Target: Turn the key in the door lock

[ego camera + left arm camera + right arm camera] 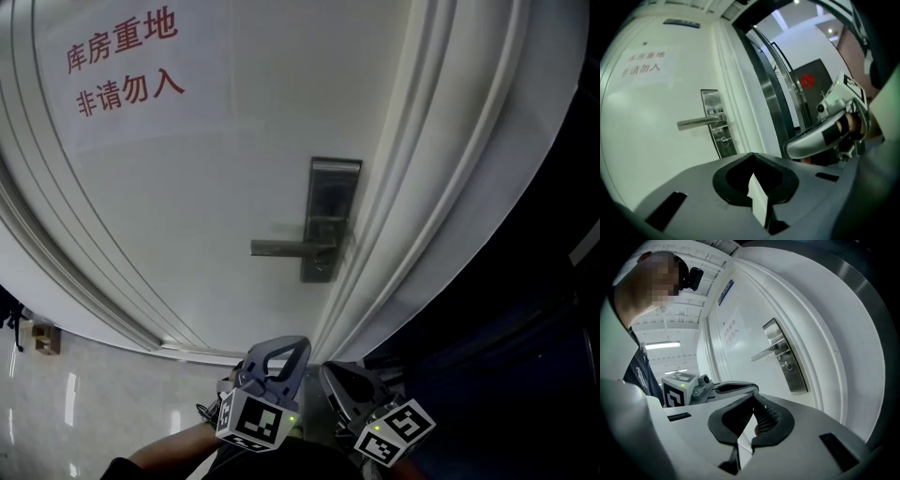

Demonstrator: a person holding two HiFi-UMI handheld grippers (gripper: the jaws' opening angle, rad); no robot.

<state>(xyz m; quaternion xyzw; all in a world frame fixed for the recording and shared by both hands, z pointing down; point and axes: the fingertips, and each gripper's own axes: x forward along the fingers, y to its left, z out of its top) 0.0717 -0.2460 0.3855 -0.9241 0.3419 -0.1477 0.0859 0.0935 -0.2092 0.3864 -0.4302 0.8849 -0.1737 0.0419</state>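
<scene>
A white door (216,197) fills the head view. On it sits a steel lock plate (330,217) with a lever handle (286,247) pointing left. The round keyhole (723,139) lies below the lever, also visible in the right gripper view as the keyhole (788,365); I cannot make out a key in it. My left gripper (279,349) and right gripper (339,380) hang low, well short of the lock. The left gripper (752,174) has its jaws together and holds nothing I can see. The right gripper (753,405) looks the same, empty and closed.
A paper sign (127,61) with red characters is stuck on the door's upper left. The white door frame (441,187) runs down the right, with a dark area beyond it. Pale tiled floor (84,384) shows at lower left. A person's torso (642,371) stands behind the grippers.
</scene>
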